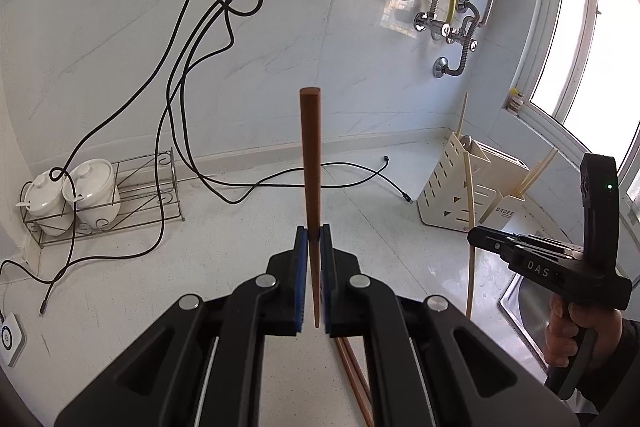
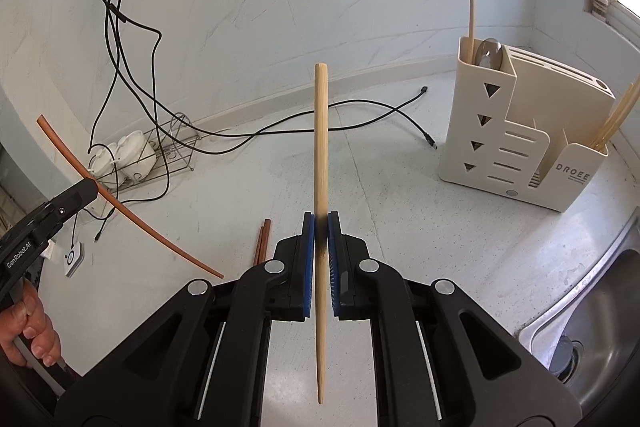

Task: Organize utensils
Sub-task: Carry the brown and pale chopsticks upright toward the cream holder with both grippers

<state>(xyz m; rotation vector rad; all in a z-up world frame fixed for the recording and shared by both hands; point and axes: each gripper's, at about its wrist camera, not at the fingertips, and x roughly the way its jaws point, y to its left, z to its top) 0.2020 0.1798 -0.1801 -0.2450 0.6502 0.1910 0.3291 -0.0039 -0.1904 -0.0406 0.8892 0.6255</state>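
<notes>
A dark brown chopstick (image 1: 311, 187) stands nearly upright in the left claw (image 1: 314, 279), clenched between the blue pads with its blunt end at twelve o'clock and its tip hanging below the jaws; the right claw (image 2: 321, 267) is likewise clenched on a pale bamboo chopstick (image 2: 321, 187), blunt end up, pointed end down toward six o'clock. Both sticks are clear of the table (image 2: 380, 163), so the step in hand looks like the carry after a double pickup. Two more brown chopsticks (image 2: 262, 241) lie together on the table, at about eleven o'clock from the right claw's fingertips in the right wrist view, not yet gathered. The goal is the cream utensil holder (image 2: 496, 131) standing at two o'clock in the right wrist view, near the sink (image 2: 600, 327) that fills the five o'clock corner; its tall left compartment holds a pale stick and a spoon (image 2: 489, 53), and its front right compartment holds several pale chopsticks (image 2: 618, 119). The next move, as I judge it, calls for bringing each stick over a compartment mouth, tip lowermost and near vertical, before letting go; the bamboo one seems to belong with its pale fellows at the right. Farther out, at nine o'clock, a wire rack (image 1: 132, 195) carries two white lidded pots (image 1: 96, 191), and black cables (image 1: 192, 67) trail down the wall and across the table
</notes>
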